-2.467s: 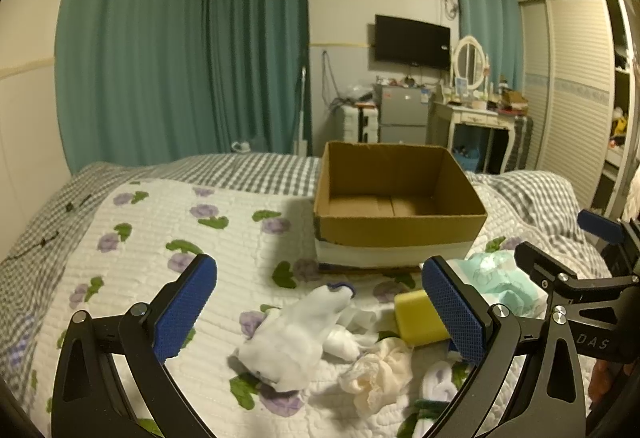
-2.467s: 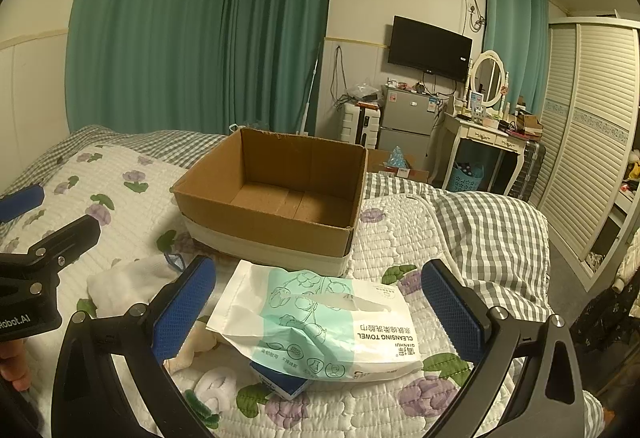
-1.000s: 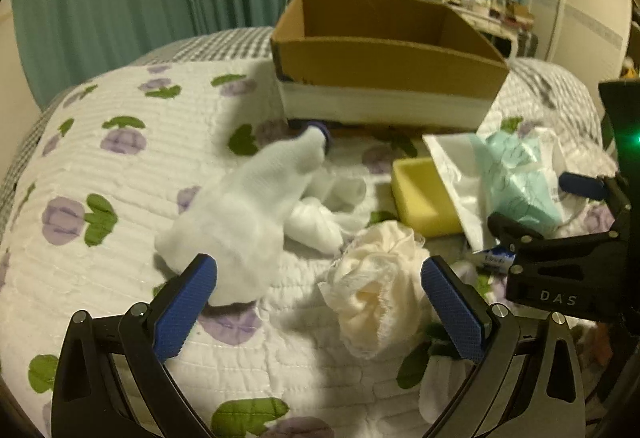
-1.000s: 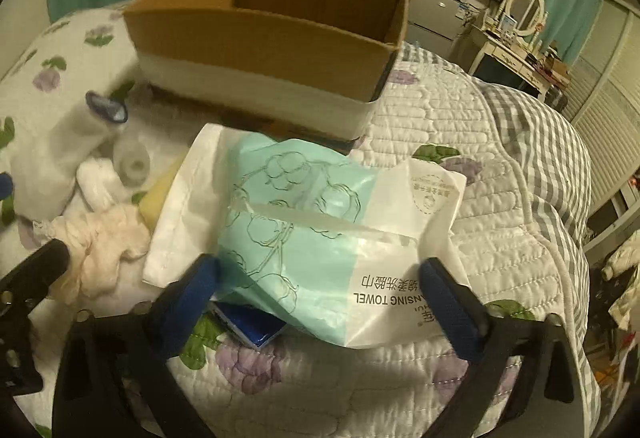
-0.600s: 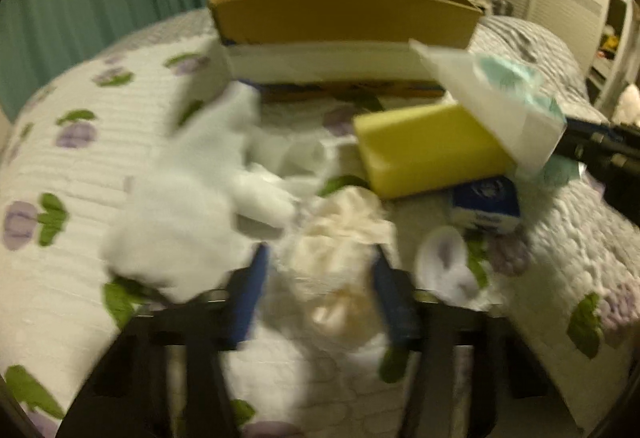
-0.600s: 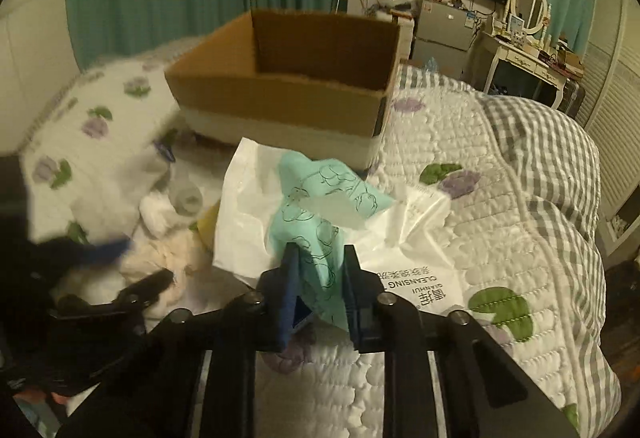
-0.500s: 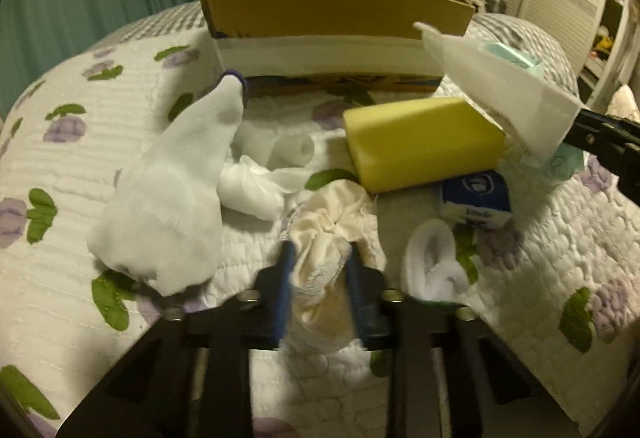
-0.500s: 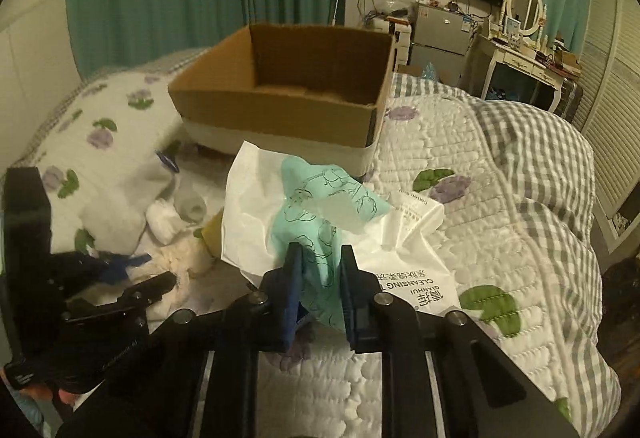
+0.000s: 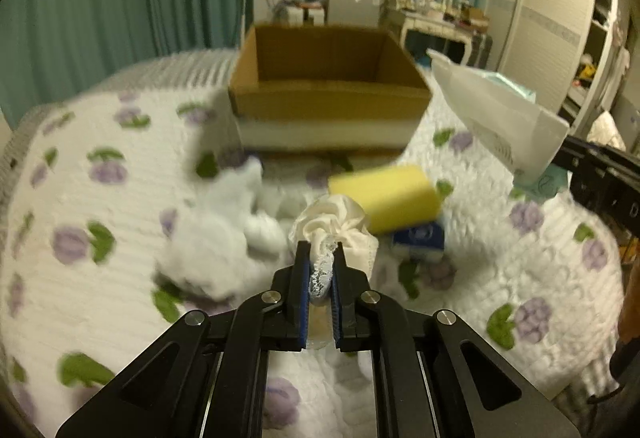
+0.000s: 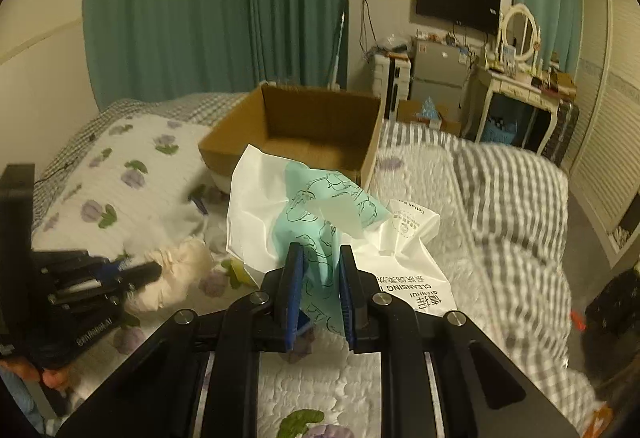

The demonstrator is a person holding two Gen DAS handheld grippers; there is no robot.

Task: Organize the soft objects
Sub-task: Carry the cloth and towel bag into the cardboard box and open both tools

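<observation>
Floral quilted bed [image 9: 100,278], cardboard box [image 9: 328,94] toward its far edge. Left gripper [image 9: 320,274] clamped on cream lace cloth [image 9: 336,226], before the box. Right gripper [image 10: 318,270] clamped on cleansing-towel pack [image 10: 320,214], box's near right corner.

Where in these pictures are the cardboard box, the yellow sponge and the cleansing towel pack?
cardboard box [image 9: 328,100]: left wrist view, front wall.
yellow sponge [image 9: 386,198]: left wrist view, its top face.
cleansing towel pack [image 10: 316,206]: right wrist view, teal printed panel.

both wrist cams low over bed, facing cardboard box [image 9: 328,90] [image 10: 296,126]; shared view.
</observation>
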